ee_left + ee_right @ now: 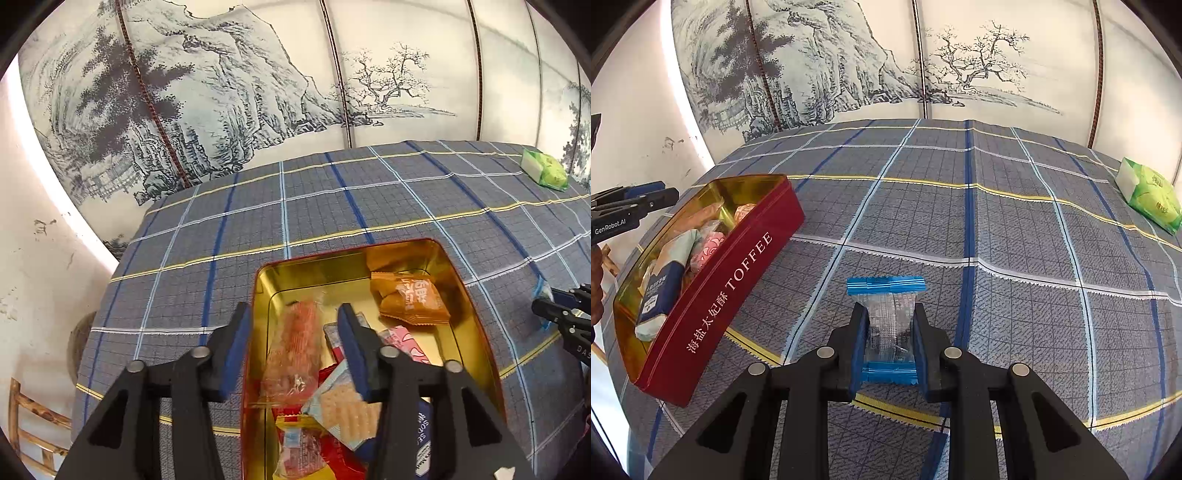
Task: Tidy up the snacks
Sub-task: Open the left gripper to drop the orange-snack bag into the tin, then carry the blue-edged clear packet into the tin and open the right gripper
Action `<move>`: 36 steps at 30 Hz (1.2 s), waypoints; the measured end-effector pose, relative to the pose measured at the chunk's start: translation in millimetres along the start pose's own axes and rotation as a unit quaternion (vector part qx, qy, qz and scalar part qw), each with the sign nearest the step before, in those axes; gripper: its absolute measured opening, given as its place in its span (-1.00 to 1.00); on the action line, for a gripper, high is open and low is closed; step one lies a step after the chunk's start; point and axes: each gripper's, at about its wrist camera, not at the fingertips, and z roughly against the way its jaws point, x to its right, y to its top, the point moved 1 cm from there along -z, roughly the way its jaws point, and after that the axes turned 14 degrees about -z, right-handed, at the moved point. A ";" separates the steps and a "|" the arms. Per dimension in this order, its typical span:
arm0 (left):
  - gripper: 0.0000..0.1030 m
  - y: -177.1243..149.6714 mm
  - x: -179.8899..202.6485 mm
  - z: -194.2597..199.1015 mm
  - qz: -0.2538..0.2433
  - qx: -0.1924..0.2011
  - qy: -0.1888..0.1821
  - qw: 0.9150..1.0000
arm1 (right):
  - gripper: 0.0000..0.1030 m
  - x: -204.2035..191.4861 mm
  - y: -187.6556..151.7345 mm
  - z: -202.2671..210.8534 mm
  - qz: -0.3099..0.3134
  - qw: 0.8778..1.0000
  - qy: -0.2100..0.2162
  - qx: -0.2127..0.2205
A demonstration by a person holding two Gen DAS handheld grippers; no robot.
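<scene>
A red toffee tin (480, 332) with a gold inside holds several wrapped snacks, among them an orange packet (410, 299) and a clear pink packet (295, 339). My left gripper (291, 321) is open and empty, hanging over the tin's left part. In the right wrist view the tin (731, 291) lies at the left. My right gripper (890, 317) has its fingers pressed on both sides of a clear snack packet with blue ends (888, 321) that lies on the tablecloth. The right gripper (554, 314) shows at the left view's right edge.
A green and white packet (1148, 194) lies at the table's far right; it also shows in the left wrist view (545, 168). The checked blue-grey tablecloth (997, 240) covers the table. A painted screen stands behind. A wooden chair (26, 417) is at the left.
</scene>
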 end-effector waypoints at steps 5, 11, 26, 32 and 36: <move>0.10 -4.2 -1.5 12.3 0.001 0.007 0.014 1.000 | -0.54 -1.8 -0.1 0.5 0.006 1.000 -0.005 0.008; 0.40 -14.8 -5.8 41.5 0.014 0.030 0.030 0.999 | -0.54 -40.3 9.5 18.8 0.023 0.999 0.044 0.020; 0.57 -41.8 -27.5 87.9 0.067 0.045 0.048 0.996 | -0.53 -169.7 28.5 0.1 0.088 0.988 0.125 0.022; 0.65 -53.7 -32.9 95.8 0.081 0.049 0.051 0.994 | -0.50 -185.0 27.3 -18.2 0.068 0.991 0.114 0.009; 0.77 -58.3 -34.0 102.4 0.086 0.055 0.051 0.993 | -0.46 -188.5 29.9 -26.6 0.062 0.992 0.105 0.006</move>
